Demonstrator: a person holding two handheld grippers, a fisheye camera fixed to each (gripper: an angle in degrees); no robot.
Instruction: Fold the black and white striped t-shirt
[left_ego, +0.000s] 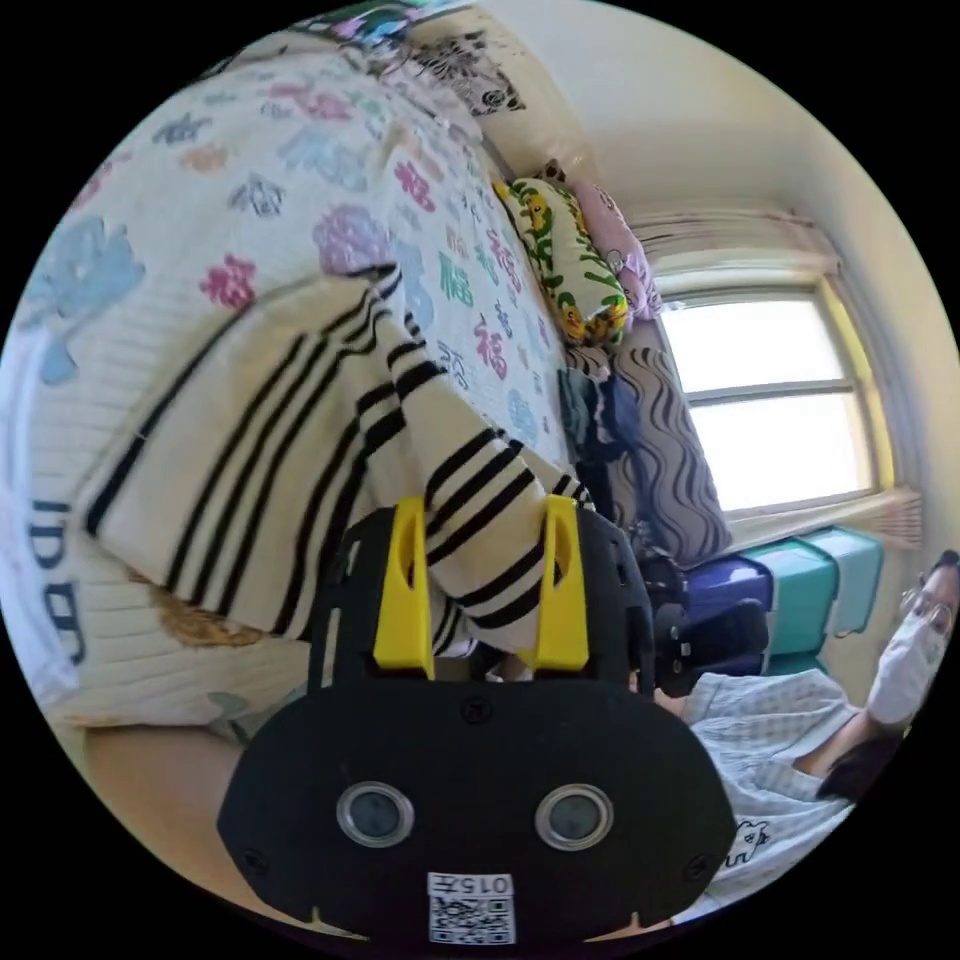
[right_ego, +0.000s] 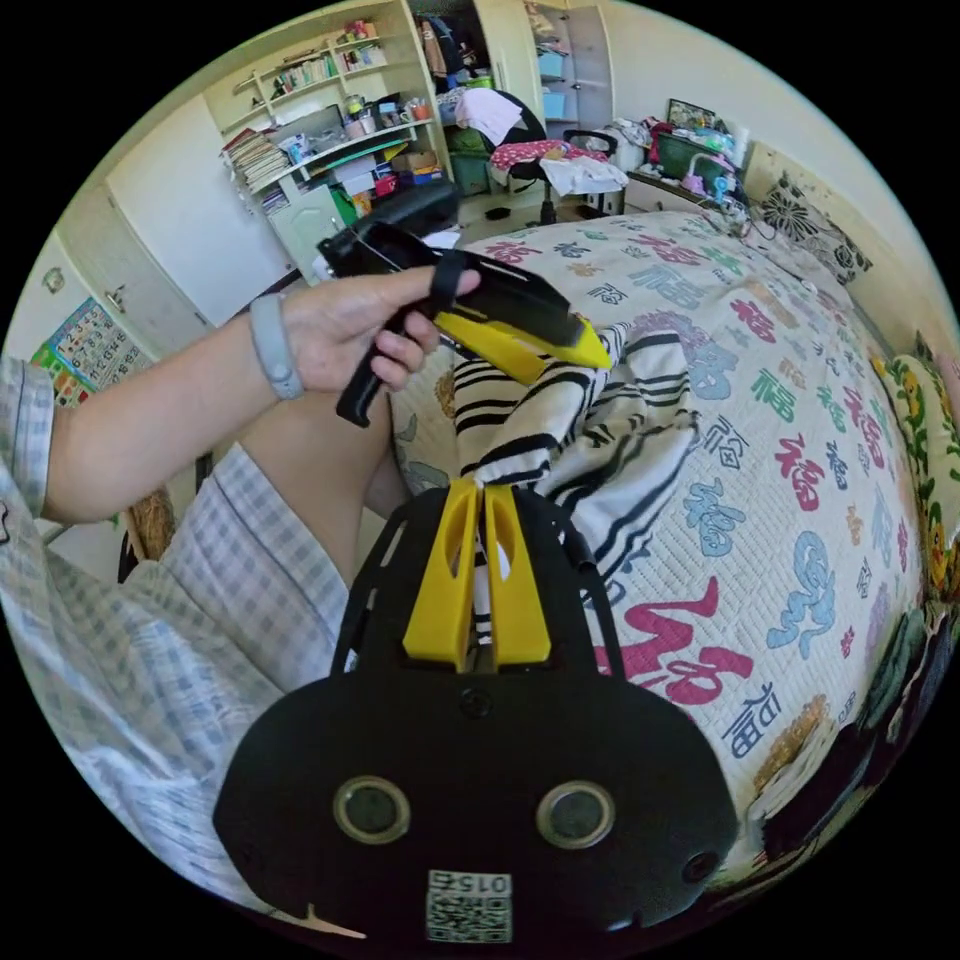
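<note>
Beneath both grippers: patterned bedspread (right_ego: 800, 420).
Left gripper (left_ego: 487, 560): jaws wide apart, striped t-shirt (left_ego: 300, 470) lying between them.
Right gripper (right_ego: 484, 520): jaws pinched closed on shirt fabric, just below the left gripper.

In the left gripper view, the left gripper's (left_ego: 487, 590) body hid the lower end of the shirt (left_ego: 300, 470) that ran between its fingers (left_ego: 405, 590), so whether they pressed the cloth could not be told. The bedspread (left_ego: 330, 160) was cut off by the picture's edge. A person (left_ego: 800, 740) was cut off at the rim. In the right gripper view, the right gripper (right_ego: 483, 585) covered the cloth behind its fingers (right_ego: 445, 590). The hand (right_ego: 350, 330) hid much of the other gripper. The items on the shelves (right_ego: 320, 90) were too small to tell.
</note>
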